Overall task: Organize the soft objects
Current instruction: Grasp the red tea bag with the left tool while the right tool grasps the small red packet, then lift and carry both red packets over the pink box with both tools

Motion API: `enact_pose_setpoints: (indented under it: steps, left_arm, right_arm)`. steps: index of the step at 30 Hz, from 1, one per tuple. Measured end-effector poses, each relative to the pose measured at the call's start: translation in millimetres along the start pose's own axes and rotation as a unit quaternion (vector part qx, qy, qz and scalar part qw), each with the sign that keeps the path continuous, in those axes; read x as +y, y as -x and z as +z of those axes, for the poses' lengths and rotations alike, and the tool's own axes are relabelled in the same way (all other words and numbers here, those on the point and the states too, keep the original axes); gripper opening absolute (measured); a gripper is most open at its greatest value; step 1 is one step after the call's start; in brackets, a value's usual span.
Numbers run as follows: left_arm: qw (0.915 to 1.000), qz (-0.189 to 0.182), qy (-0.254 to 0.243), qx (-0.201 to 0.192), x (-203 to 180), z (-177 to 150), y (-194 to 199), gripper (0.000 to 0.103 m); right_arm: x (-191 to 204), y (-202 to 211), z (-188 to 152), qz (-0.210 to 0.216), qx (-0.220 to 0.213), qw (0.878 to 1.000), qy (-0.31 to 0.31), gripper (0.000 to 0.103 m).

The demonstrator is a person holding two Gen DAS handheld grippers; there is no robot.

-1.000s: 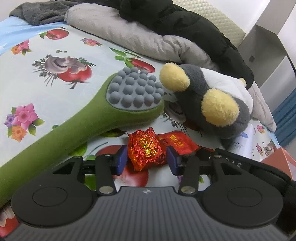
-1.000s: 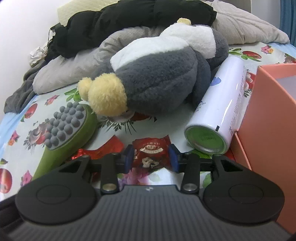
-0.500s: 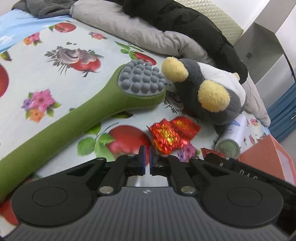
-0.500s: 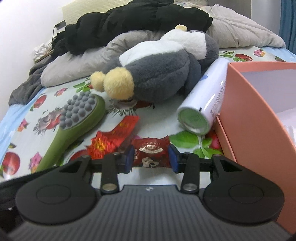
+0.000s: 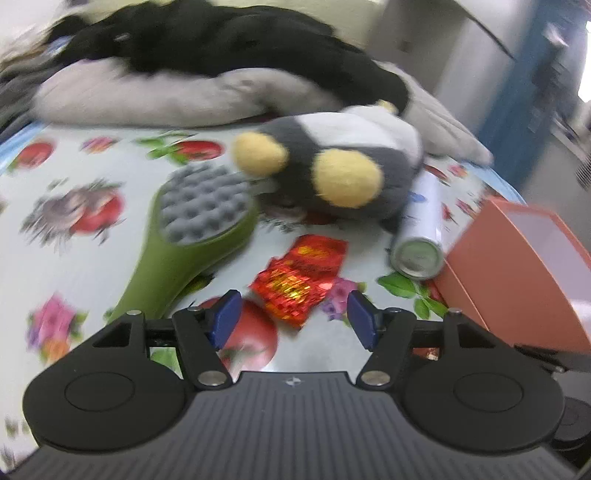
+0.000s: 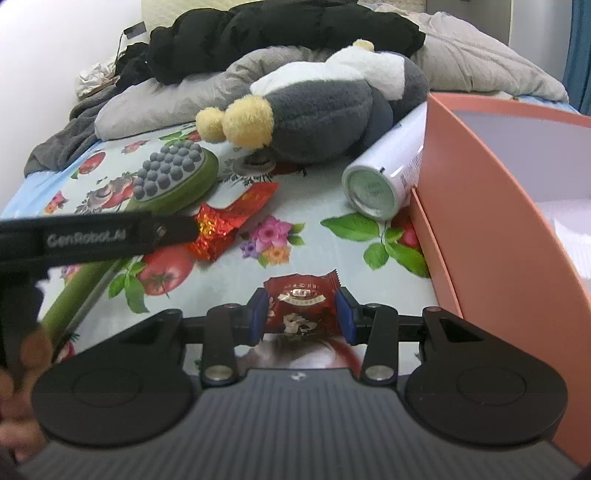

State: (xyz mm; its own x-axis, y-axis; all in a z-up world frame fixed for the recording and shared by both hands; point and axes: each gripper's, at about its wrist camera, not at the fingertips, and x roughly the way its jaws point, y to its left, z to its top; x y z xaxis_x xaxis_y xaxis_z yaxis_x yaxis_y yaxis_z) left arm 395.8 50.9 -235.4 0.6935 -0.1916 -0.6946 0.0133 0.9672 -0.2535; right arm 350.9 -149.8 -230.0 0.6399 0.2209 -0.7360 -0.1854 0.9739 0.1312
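Observation:
A grey-and-white plush penguin [image 5: 332,162] with yellow feet lies on the flowered bed sheet; it also shows in the right wrist view [image 6: 325,107]. My left gripper [image 5: 291,319] is open and empty, just short of a shiny red foil wrapper [image 5: 299,273], also in the right wrist view [image 6: 225,225]. My right gripper [image 6: 301,314] is shut on a dark red snack packet [image 6: 301,308] and holds it above the sheet beside the orange box [image 6: 495,236].
A green massage brush [image 5: 192,229] with grey nubs lies left of the wrappers. A white spray can [image 6: 388,177] lies against the orange box [image 5: 517,266]. Grey and black clothes [image 6: 280,29] are piled behind the penguin.
My left gripper shut empty, pulled back from the foil wrapper, then opened and swung right. My right gripper rose and drew back with the packet toward the orange box.

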Motion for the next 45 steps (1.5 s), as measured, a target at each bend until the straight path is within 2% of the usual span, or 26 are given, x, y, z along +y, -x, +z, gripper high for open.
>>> enact_pose_setpoints:
  steps: [2, 6, 8, 11, 15, 19, 23, 31, 40, 45]
  left_arm:
    - [0.9993, -0.018, -0.034, 0.0, -3, 3, -5, 0.069]
    - [0.9949, -0.023, -0.094, 0.028, -8, 8, -27, 0.069]
    - [0.9926, -0.017, -0.117, 0.03, -9, 9, -35, 0.07]
    - [0.9889, -0.008, -0.147, 0.02, -13, 10, -43, 0.077]
    - [0.9828, -0.01, -0.183, 0.017, -20, 12, -55, 0.077]
    - [0.9758, 0.023, -0.216, 0.021, -25, 9, -70, 0.077]
    - [0.9779, 0.028, -0.205, 0.028, -20, 8, -75, 0.061]
    - [0.9856, 0.037, -0.163, 0.026, -19, 0, -52, 0.061]
    - [0.9943, 0.035, -0.098, 0.023, -19, -21, 7, 0.061]
    - [0.9961, 0.037, -0.076, 0.025, -22, -41, 45, 0.061]
  right_arm:
    - [0, 1, -4, 0.001, 0.003, 1.0, 0.002, 0.043]
    - [0, 3, -11, 0.001, 0.004, 1.0, 0.017, 0.043]
    - [-2, 4, -13, 0.001, 0.005, 1.0, 0.017, 0.043]
    - [-7, 1, -14, 0.003, 0.01, 1.0, 0.008, 0.043]
    - [-8, -1, -14, 0.009, 0.011, 1.0, 0.011, 0.043]
    - [-7, -2, -14, 0.011, 0.01, 1.0, 0.015, 0.043]
    - [-8, -1, -15, 0.015, 0.012, 1.0, 0.012, 0.043]
    - [-3, 16, -23, 0.016, 0.012, 1.0, 0.021, 0.043]
    - [5, 49, -43, 0.019, 0.018, 0.999, 0.029, 0.043]
    - [8, 59, -55, 0.024, 0.031, 0.999, 0.021, 0.043]
